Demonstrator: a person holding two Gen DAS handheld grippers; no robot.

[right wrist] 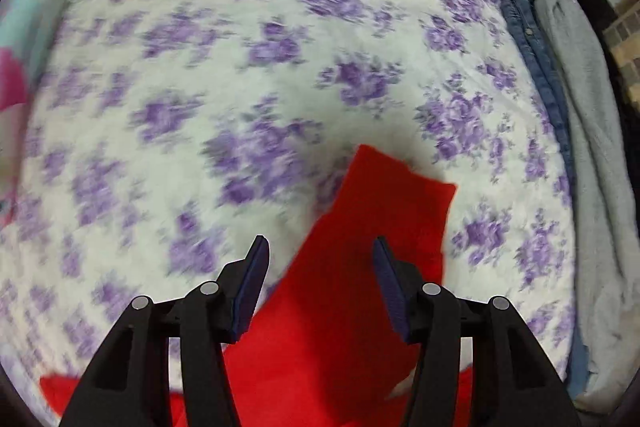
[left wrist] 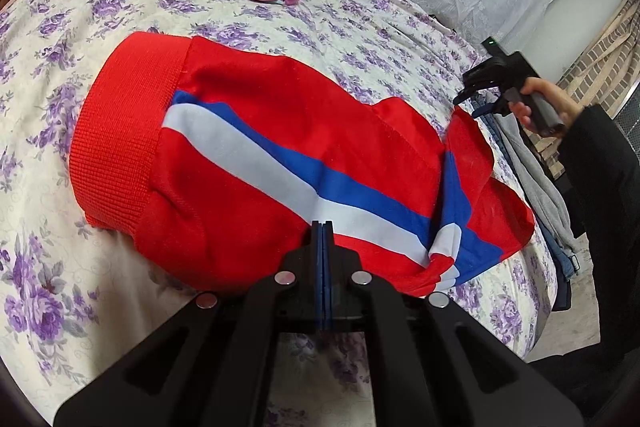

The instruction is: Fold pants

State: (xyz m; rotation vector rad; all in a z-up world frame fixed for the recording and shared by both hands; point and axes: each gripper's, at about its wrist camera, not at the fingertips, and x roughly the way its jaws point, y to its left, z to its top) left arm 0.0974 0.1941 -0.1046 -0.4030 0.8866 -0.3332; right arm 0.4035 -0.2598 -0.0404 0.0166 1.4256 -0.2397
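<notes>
Left gripper (left wrist: 322, 227) pinching shut over the pants (left wrist: 256, 163) just ahead; right gripper (right wrist: 320, 283) hovering half-open, empty, above their red corner—should be seating both pads before lifting.

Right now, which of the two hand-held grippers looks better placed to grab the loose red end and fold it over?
Probably the right gripper: its jaws stand open, pointing down over the loose end of the red pants. The left gripper is shut over the striped middle.
</notes>
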